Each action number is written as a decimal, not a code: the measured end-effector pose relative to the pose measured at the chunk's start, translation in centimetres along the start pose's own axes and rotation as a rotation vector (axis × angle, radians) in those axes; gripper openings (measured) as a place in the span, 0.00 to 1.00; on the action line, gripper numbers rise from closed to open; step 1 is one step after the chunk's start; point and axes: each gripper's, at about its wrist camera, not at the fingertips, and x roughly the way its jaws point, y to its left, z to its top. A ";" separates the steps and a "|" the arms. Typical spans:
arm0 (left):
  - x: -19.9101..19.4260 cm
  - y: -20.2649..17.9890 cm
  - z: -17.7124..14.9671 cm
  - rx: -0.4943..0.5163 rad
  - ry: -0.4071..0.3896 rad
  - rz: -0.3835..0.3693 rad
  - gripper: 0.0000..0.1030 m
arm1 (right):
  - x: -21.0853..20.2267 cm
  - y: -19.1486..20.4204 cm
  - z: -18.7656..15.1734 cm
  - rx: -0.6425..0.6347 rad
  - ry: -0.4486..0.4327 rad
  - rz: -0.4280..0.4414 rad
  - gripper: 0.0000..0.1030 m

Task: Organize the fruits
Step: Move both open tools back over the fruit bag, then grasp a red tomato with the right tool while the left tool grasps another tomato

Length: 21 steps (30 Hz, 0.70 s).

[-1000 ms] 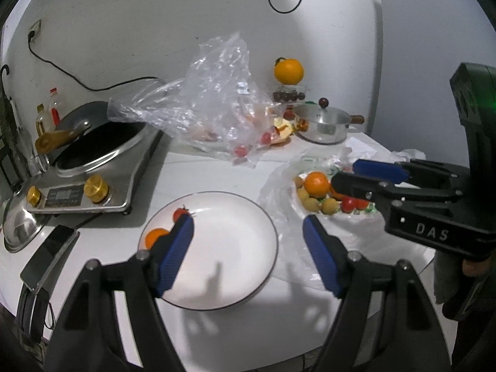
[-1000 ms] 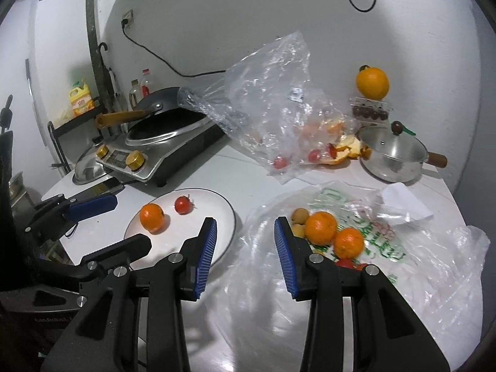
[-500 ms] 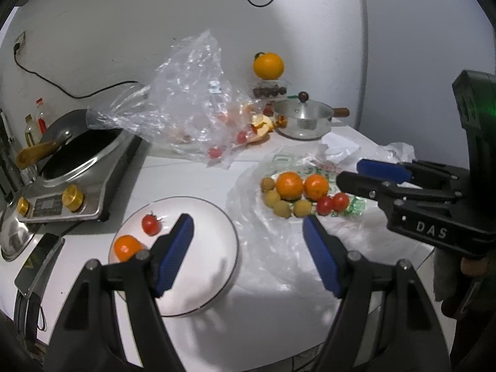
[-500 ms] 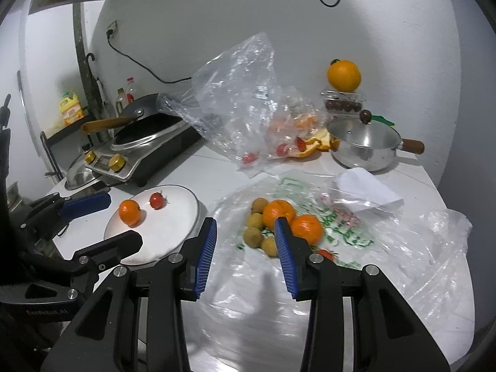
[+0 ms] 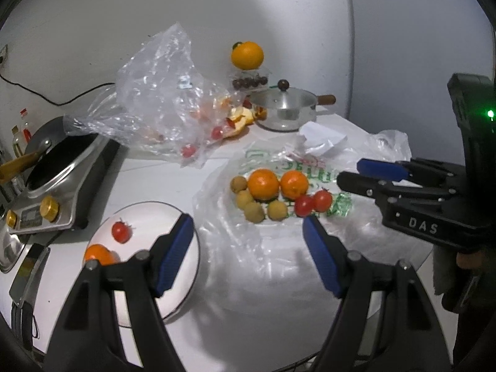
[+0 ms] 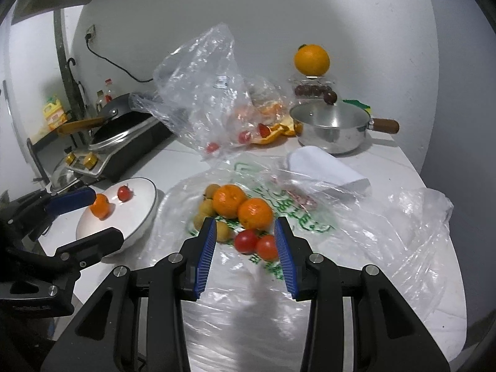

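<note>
The flat clear plastic sheet with green print (image 6: 310,217) lies open in front of the fruit pile, so the two red cherry tomatoes (image 6: 255,243) can be reached from the near side, with two orange tangerines (image 6: 241,206) packed just behind them. A crumpled clear plastic bag (image 6: 204,93) and a lidded steel saucepan (image 6: 330,127) block the far side. The round white plate (image 5: 145,217) stands just left of the sheet, mostly bare.
</note>
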 end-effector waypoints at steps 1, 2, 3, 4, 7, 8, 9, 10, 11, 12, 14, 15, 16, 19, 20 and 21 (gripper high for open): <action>0.3 -0.2 0.1 0.002 0.003 -0.001 0.72 | 0.1 -0.2 0.0 0.001 0.003 0.000 0.40; 0.5 -0.3 0.2 0.002 0.005 -0.002 0.72 | 0.2 -0.5 -0.1 0.002 0.007 0.000 0.40; 0.7 -0.4 0.2 0.002 0.006 -0.003 0.72 | 0.3 -0.7 -0.1 0.002 0.011 0.001 0.40; 1.0 -0.5 0.3 0.002 0.008 -0.004 0.72 | 0.4 -0.8 -0.1 0.002 0.013 0.001 0.40; 1.6 -0.8 0.5 0.007 0.015 -0.005 0.72 | 0.8 -1.2 -0.1 -0.009 0.015 -0.003 0.40; 1.8 -0.8 0.5 0.008 0.018 -0.005 0.72 | 1.0 -1.3 -0.1 -0.016 0.019 -0.004 0.40; 1.9 -0.9 0.6 0.008 0.020 -0.005 0.72 | 1.4 -1.3 -0.2 -0.023 0.026 -0.003 0.40; 2.2 -0.9 0.6 0.008 0.023 -0.005 0.72 | 1.7 -1.3 -0.1 -0.027 0.032 -0.003 0.40; 2.4 -0.9 0.6 0.007 0.025 -0.006 0.72 | 2.0 -1.3 -0.2 -0.032 0.040 -0.002 0.40; 2.6 -0.9 0.7 0.005 0.027 -0.007 0.72 | 2.4 -1.4 -0.2 -0.035 0.049 -0.001 0.40; 3.1 -1.0 0.7 0.003 0.032 -0.011 0.72 | 2.9 -1.5 -0.4 -0.038 0.063 -0.004 0.40; 3.2 -1.0 0.7 0.003 0.035 -0.013 0.72 | 3.2 -1.6 -0.4 -0.039 0.075 -0.004 0.40; 3.5 -1.0 0.7 -0.001 0.041 -0.020 0.72 | 3.5 -1.7 -0.5 -0.039 0.085 -0.002 0.40; 4.2 -1.0 0.7 -0.010 0.050 -0.039 0.72 | 4.3 -1.8 -0.6 -0.049 0.116 -0.004 0.40; 4.3 -1.0 0.8 -0.010 0.051 -0.043 0.71 | 4.6 -1.9 -0.7 -0.053 0.128 -0.004 0.40; 4.5 -1.1 0.8 -0.010 0.052 -0.046 0.71 | 4.8 -1.9 -0.7 -0.056 0.138 -0.005 0.40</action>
